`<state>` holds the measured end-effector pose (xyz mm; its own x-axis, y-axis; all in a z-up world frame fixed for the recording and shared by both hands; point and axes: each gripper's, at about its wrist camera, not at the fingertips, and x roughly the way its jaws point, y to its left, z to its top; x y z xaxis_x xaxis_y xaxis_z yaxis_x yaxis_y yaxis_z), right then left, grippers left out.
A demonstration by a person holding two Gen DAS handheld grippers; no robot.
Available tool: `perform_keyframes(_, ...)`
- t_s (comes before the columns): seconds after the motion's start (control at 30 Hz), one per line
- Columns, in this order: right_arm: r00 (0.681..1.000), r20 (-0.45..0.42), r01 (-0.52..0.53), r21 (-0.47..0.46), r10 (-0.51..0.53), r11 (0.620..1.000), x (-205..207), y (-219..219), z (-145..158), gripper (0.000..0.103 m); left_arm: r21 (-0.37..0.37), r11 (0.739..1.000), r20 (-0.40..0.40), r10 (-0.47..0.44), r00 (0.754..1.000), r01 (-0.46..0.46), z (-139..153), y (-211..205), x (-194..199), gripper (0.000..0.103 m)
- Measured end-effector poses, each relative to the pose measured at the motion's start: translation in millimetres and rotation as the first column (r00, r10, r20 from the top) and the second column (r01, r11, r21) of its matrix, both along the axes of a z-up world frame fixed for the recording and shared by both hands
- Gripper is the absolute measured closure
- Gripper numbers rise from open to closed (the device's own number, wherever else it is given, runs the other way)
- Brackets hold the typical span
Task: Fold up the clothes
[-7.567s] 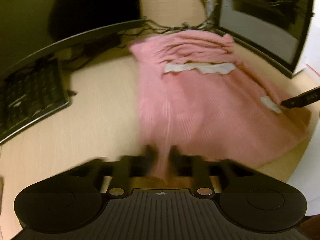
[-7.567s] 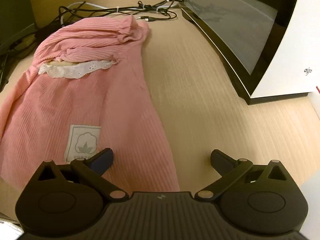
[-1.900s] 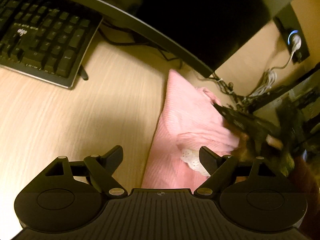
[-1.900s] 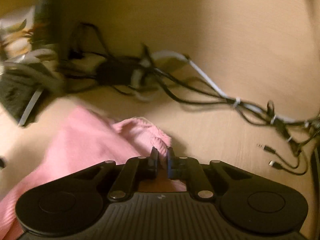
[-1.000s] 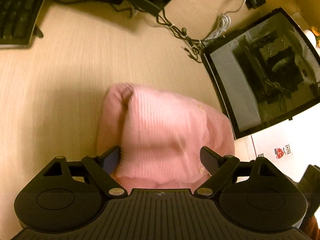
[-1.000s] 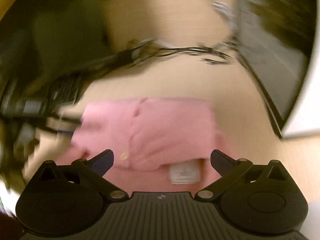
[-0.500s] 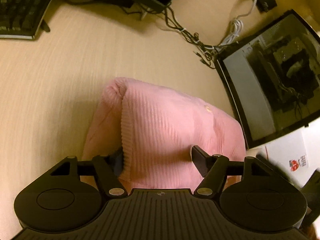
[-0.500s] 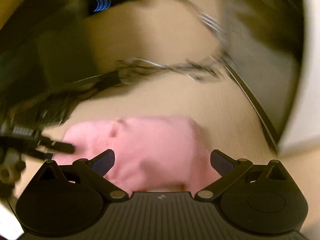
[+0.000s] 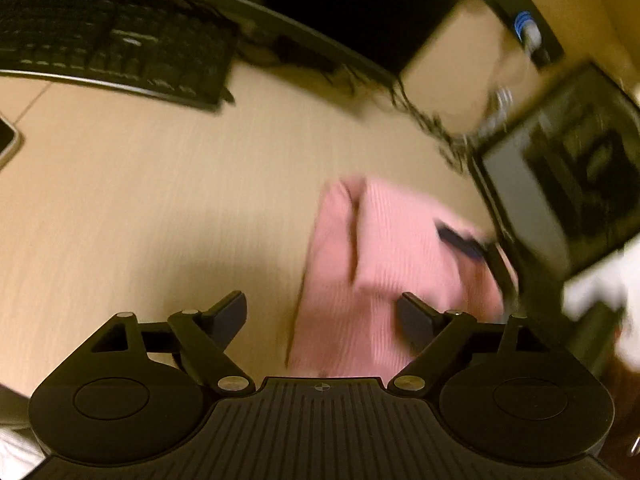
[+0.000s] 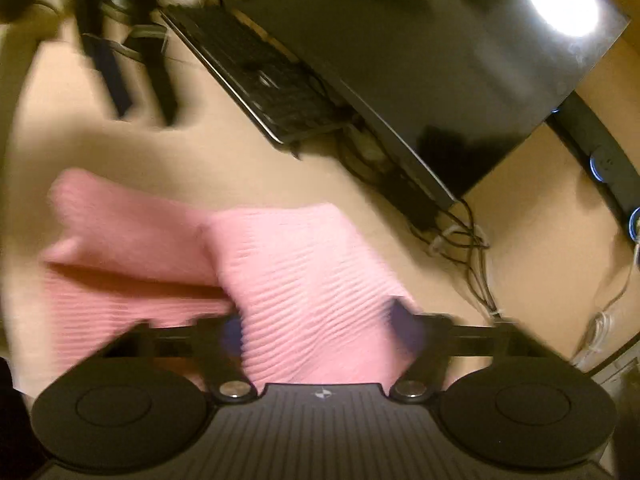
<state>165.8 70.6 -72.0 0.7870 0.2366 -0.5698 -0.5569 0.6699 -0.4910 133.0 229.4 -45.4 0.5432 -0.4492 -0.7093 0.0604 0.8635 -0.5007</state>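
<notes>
The pink ribbed garment (image 9: 380, 260) lies folded into a small bundle on the wooden desk (image 9: 160, 200). My left gripper (image 9: 322, 318) hovers over its near left edge. Its jaws are opening and wide apart, gripping nothing. In the right wrist view the garment (image 10: 304, 272) fills the lower middle, badly blurred. My right gripper (image 10: 316, 330) is low over it and its jaws are closing. A folded corner of the cloth sits between the fingers, with a wide gap still showing. From the left wrist view the right gripper (image 9: 464, 244) is a dark blur at the bundle's right edge.
A black keyboard (image 9: 112, 48) and a dark monitor (image 9: 340, 12) stand at the back of the desk. A computer case with a glass side (image 9: 560, 184) is on the right, with tangled cables (image 9: 432, 128) behind the garment. A flat device (image 9: 6, 140) lies at the left edge.
My left gripper pulled back to the left of the bundle and its jaws widened. My right gripper rolled, dropped onto the garment's edge, and its jaws narrowed around a fold.
</notes>
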Motion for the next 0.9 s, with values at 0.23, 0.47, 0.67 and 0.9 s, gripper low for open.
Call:
perform_keyframes(0.23, 0.908, -0.387, 0.35, 0.498, -0.157, 0.793, 66.3, -84.1, 76.4, 0.09, -0.012, 1.0, -0.015, 0.028, 0.999, -0.028, -25.8, -35.8, 5.8, 0.017)
perform_keyframes(0.47, 0.893, -0.429, 0.371, 0.532, -0.135, 0.761, 82.2, -105.0, 88.6, 0.093, 0.166, 0.97, 0.106, -0.195, 0.975, 0.176, -19.2, -88.4, 8.0, 0.074)
perform_keyframes(0.67, 0.894, -0.445, 0.262, 0.445, -0.042, 0.856, 58.5, -67.6, 69.8, 0.093, 0.261, 0.857, 0.089, -0.479, 0.873, 0.444, -27.0, -128.6, -18.2, 0.057)
perform_keyframes(0.9, 0.875, -0.483, 0.182, 0.304, -0.013, 0.935, 22.6, -45.3, 20.4, 0.091, 0.188, 0.841, 0.056, -0.526, 0.849, 0.508, -18.3, -104.5, -26.3, 0.034)
